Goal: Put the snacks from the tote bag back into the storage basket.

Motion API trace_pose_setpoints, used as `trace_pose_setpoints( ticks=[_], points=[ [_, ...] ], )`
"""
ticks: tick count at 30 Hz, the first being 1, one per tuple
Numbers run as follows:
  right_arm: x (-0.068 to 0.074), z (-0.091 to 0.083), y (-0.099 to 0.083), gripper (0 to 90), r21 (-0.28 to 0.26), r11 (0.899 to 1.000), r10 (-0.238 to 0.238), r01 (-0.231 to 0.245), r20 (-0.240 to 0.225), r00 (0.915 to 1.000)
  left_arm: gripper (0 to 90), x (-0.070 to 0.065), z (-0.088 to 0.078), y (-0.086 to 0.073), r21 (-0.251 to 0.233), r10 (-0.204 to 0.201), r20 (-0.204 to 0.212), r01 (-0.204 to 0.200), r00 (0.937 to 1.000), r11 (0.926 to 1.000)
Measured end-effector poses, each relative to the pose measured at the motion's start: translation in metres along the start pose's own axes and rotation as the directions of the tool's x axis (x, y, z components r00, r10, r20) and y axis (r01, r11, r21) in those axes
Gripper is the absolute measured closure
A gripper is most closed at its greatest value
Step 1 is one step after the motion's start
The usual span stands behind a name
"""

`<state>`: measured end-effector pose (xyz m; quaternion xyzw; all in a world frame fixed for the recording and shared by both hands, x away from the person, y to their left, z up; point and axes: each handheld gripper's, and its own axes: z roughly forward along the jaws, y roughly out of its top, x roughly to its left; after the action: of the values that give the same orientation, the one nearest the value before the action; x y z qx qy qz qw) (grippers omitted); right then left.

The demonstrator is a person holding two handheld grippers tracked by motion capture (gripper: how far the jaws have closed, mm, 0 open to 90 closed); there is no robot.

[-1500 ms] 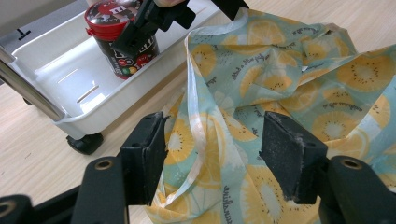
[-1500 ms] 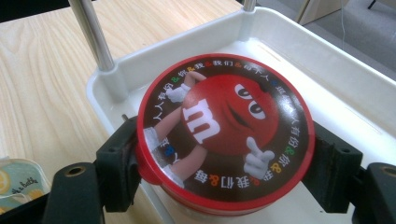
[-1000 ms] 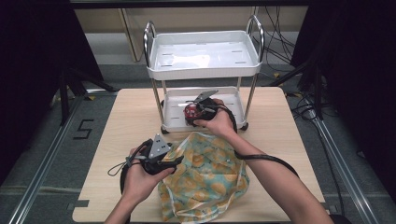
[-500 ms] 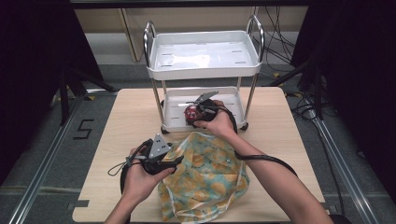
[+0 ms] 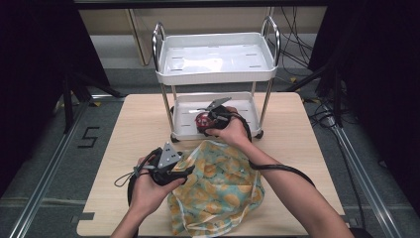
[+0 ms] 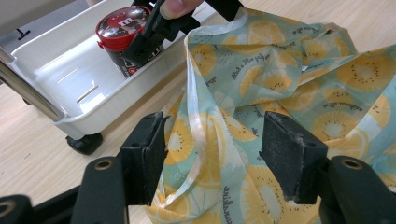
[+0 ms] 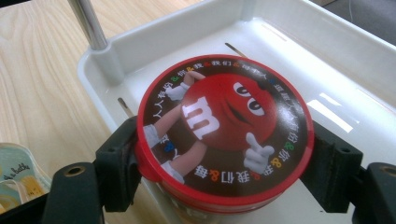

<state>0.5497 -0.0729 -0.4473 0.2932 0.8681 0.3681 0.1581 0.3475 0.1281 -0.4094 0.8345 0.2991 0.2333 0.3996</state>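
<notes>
No change over the last second. Candy tub is clamped by the right hand-held gripper in the cart's lower tray. Left hand-held gripper is released, jaws straddling the bag's rim on the tabletop. Lift-out judged pending.

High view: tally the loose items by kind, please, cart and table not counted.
Red-lidded candy tub, in the cart's lower tray: 1
Lemon-print bag, on the table: 1
Hand-held grippers, left gripper and right gripper: 2
Total: 4
</notes>
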Motion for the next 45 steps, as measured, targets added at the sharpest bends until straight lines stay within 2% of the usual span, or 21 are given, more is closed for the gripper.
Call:
trace_pose_setpoints(
  ticks=[5, 7, 8, 11, 17, 19, 20, 22, 25, 26, 27, 28, 30, 31, 33, 38, 39, 41, 43, 44, 45],
  points=[
    [-0.003, -0.001, -0.001, 25.8, 0.01, 1.0, -0.011, 0.011, -0.025, 0.9996, 39.5, 0.001, 0.0, 0.0, 0.003, 0.018, 0.006, -0.018, 0.9998, 0.9998],
    [-0.006, 0.0, -0.001, 25.6, 0.002, 0.999, -0.039, 0.039, -0.032, 0.9987, 39.4, -0.001, 0.001, 0.0, 0.003, -0.003, 0.008, 0.003, 1.0, 1.0],
    [-0.001, 0.002, 0.0, 25.3, -0.015, 1.0, 0.021, -0.022, -0.024, 0.9995, 39.4, -0.001, 0.001, 0.0, 0.005, -0.002, 0.007, 0.002, 1.0, 1.0],
    [0.0, 0.001, 0.0, 22.9, 0.003, 0.998, 0.066, -0.066, -0.024, 0.9975, 39.4, -0.001, 0.001, 0.001, 0.006, 0.012, 0.006, -0.012, 0.9999, 0.9999],
    [-0.003, -0.001, -0.004, 15.0, 0.019, 0.999, 0.026, -0.025, -0.029, 0.9993, 39.4, -0.001, 0.001, 0.001, 0.008, 0.011, 0.008, -0.011, 0.9999, 0.9999],
    [-0.005, -0.001, -0.005, 15.1, 0.01, 1.0, 0.003, -0.003, -0.046, 0.999, 39.4, -0.001, 0.001, 0.001, 0.009, 0.009, 0.008, -0.009, 0.9999, 0.9999],
    [-0.001, 0.002, -0.004, 14.3, -0.04, 0.999, 0.009, -0.01, -0.029, 0.9995, 39.4, -0.001, 0.001, 0.001, 0.008, 0.013, 0.008, -0.013, 0.9999, 0.9999],
    [-0.001, 0.002, -0.004, 13.4, -0.042, 0.999, 0.002, -0.003, -0.027, 0.9996, 39.4, -0.001, 0.001, 0.0, 0.008, 0.003, 0.008, -0.003, 1.0, 1.0],
    [-0.003, -0.004, -0.004, 9.8, -0.006, 1.0, 0.019, -0.019, -0.036, 0.9992, 39.4, -0.001, 0.001, 0.0, 0.008, 0.009, 0.009, -0.009, 0.9999, 0.9999],
    [0.005, -0.002, -0.001, 9.4, -0.03, 0.99, 0.135, -0.135, -0.018, 0.9907, 39.3, -0.001, 0.001, 0.001, 0.008, 0.011, 0.007, -0.011, 0.9999, 0.9999],
    [0.005, -0.002, -0.001, 9.4, -0.03, 0.99, 0.135, -0.135, -0.018, 0.9907, 39.3, -0.001, 0.001, 0.001, 0.008, 0.011, 0.007, -0.011, 0.9999, 0.9999],
    [-0.003, -0.008, -0.003, 8.9, -0.013, 1.0, 0.021, -0.021, -0.038, 0.999, 39.3, -0.001, 0.001, 0.0, 0.007, -0.004, -0.002, 0.004, 1.0, 1.0],
    [-0.001, -0.011, -0.003, 7.6, -0.017, 1.0, 0.021, -0.022, -0.033, 0.9992, 39.3, -0.001, 0.001, 0.0, 0.009, -0.001, 0.004, 0.001, 1.0, 1.0],
    [0.002, -0.008, -0.003, 7.3, -0.056, 0.997, 0.046, -0.048, -0.029, 0.9985, 39.3, -0.001, 0.001, 0.0, 0.009, -0.001, 0.004, 0.001, 1.0, 1.0],
    [0.003, -0.013, -0.002, 6.9, -0.037, 0.997, 0.063, -0.065, -0.067, 0.9958, 39.3, -0.001, 0.001, 0.0, 0.004, -0.007, 0.002, 0.007, 1.0, 1.0],
    [0.002, -0.018, -0.004, 7.0, -0.047, 0.997, 0.063, -0.066, -0.054, 0.9965, 39.3, -0.001, 0.0, 0.0, 0.005, -0.001, 0.007, 0.001, 1.0, 1.0],
    [0.002, -0.02, -0.004, 6.9, -0.05, 0.997, 0.064, -0.067, -0.052, 0.9966, 39.3, 0.001, 0.0, 0.001, 0.005, 0.02, 0.006, -0.02, 0.9998, 0.9998],
    [0.001, -0.023, -0.004, 7.0, -0.051, 0.997, 0.057, -0.059, -0.044, 0.9974, 39.3, 0.0, 0.0, 0.0, 0.004, 0.002, 0.004, -0.002, 1.0, 1.0],
    [0.001, -0.026, -0.005, 7.0, -0.049, 0.997, 0.063, -0.066, -0.065, 0.9959, 39.3, 0.0, 0.0, 0.0, 0.004, 0.003, 0.005, -0.003, 1.0, 1.0],
    [0.002, -0.03, -0.007, 7.1, -0.055, 0.994, 0.087, -0.093, -0.11, 0.9902, 39.2, -0.001, 0.001, 0.0, 0.002, 0.0, 0.005, 0.0, 1.0, 1.0],
    [0.001, -0.03, -0.008, 7.0, -0.055, 0.995, 0.075, -0.08, -0.078, 0.9941, 39.2, -0.001, 0.0, 0.0, 0.006, -0.003, 0.005, 0.003, 1.0, 1.0]
  ],
)
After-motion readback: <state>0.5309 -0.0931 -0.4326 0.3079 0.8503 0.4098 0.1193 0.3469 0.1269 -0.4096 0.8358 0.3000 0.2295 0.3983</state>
